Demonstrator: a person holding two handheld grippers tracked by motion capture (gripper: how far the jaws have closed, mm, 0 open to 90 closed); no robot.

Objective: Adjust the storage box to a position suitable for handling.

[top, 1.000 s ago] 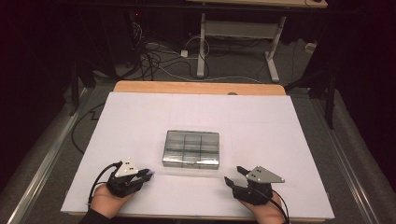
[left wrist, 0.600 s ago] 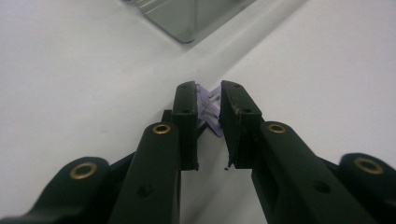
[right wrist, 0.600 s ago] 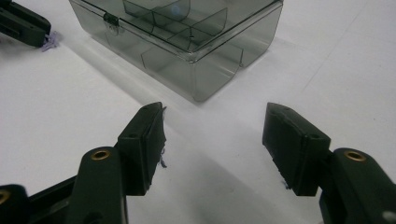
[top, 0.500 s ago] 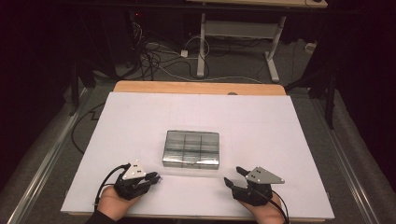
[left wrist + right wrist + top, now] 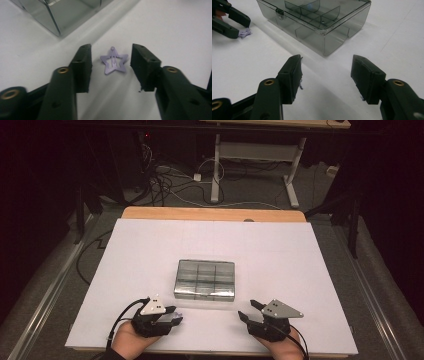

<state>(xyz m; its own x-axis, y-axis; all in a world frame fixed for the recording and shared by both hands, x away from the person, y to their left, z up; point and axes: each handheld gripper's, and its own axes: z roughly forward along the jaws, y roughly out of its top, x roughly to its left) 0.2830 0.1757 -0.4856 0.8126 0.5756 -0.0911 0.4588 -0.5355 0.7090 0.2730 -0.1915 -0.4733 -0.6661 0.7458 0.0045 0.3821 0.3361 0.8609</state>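
**Star clip released between left tool's jaws, box beyond**

Near edge: left tool (image 5: 170, 319) sat low on the white surface (image 5: 300, 255), held in a hand (image 5: 131, 340). Its jaws had just been opening and stood apart, released. A lilac star-shaped hair clip (image 5: 114, 61) lay flat on the surface between the pads, touching neither, gaps on both sides. The same clip (image 5: 244, 32) showed by the left tool's tips in the right gripper view.

Right tool (image 5: 249, 312) rested near the front edge too, well apart from the left one, jaws spread, nothing between them, bare surface below.

Farther in: smoky clear plastic compartment box (image 5: 205, 279), lid closed, latch (image 5: 278, 11) on its front wall, dividers visible inside. It stood just beyond both tools, nearer the left. Clip lay outside the box, close to its front left corner.

Beyond: wooden strip (image 5: 210, 213) at the far edge, cables (image 5: 170, 185) on the floor.
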